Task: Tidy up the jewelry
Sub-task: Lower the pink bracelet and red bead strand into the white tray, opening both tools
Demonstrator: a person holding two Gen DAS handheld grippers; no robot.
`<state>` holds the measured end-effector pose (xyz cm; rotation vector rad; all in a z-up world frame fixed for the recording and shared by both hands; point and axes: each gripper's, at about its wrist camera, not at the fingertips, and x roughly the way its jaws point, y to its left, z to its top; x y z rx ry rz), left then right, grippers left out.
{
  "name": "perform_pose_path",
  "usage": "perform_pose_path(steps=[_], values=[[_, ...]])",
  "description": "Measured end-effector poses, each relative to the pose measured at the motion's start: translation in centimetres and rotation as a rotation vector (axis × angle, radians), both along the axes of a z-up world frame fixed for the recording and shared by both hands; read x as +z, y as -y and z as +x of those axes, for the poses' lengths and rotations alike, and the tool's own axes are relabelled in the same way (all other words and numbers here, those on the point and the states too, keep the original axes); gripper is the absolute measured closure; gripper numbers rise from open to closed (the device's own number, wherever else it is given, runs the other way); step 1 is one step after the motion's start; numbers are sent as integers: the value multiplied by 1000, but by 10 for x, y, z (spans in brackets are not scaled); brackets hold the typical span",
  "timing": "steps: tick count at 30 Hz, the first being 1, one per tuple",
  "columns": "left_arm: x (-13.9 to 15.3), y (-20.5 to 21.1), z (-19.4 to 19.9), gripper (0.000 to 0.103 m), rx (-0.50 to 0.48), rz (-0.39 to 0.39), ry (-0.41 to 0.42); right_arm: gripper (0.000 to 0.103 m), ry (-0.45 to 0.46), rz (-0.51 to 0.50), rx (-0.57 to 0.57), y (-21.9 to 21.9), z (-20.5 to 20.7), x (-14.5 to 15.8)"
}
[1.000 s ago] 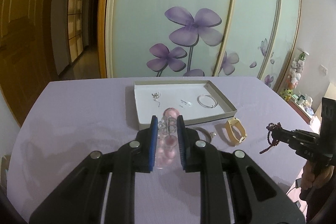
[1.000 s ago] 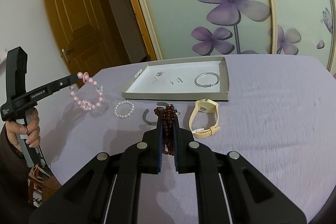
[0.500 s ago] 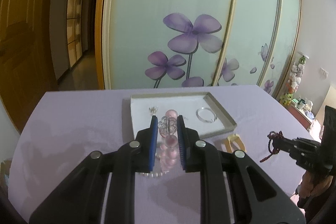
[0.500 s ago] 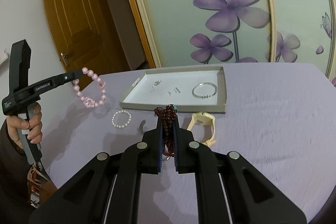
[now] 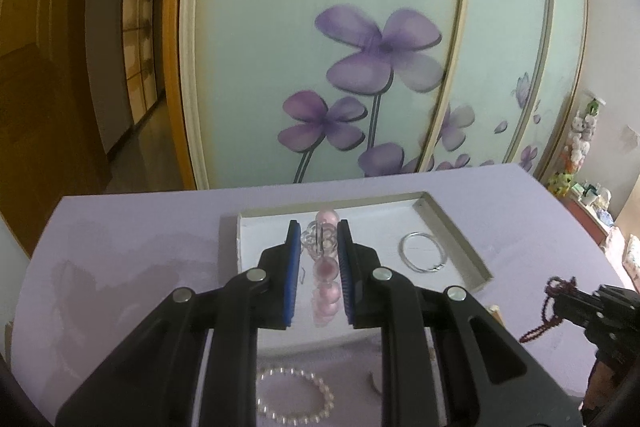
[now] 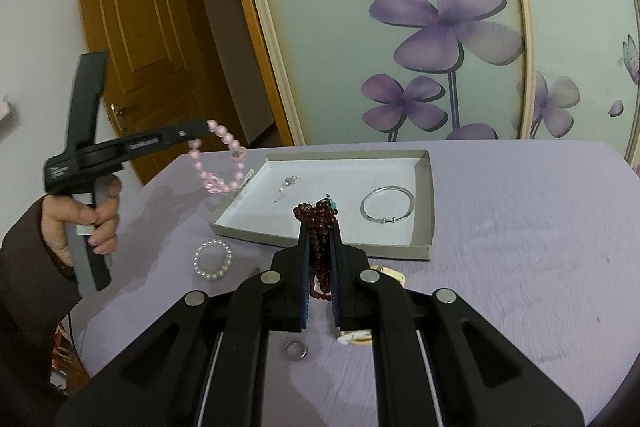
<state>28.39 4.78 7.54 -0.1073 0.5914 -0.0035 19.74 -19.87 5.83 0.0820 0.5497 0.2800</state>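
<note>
A pink bead bracelet (image 6: 219, 163) hangs from the left gripper (image 5: 319, 241), pinched between its blue pads and dangling just over the near-left corner of the shallow white tray (image 6: 424, 227). The right gripper (image 6: 319, 227) is clamped on a dark red bead bracelet (image 6: 318, 217), held in front of the tray's near edge. Ahead of it and slightly right, a silver bangle (image 6: 387, 207) lies inside the tray, with a small silver piece (image 6: 289, 183) further left. On the purple tablecloth (image 6: 520, 247), a white pearl bracelet (image 6: 213, 260) sits to its left and a small ring (image 6: 295, 350) below its fingers.
</note>
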Motion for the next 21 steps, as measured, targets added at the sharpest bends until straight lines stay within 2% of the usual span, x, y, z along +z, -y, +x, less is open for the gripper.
perform_pose_path(steps=[7, 17, 21], values=[[-29, -7, 45, 85, 7, 6, -59, 94, -23, -2, -1, 1, 20, -8], [-46, -17, 65, 83, 26, -11, -97, 94, -44, -5, 1, -3, 32, -15], [-40, -22, 63, 68, 53, -18, -77, 94, -43, -8, 2, -5, 30, -15]])
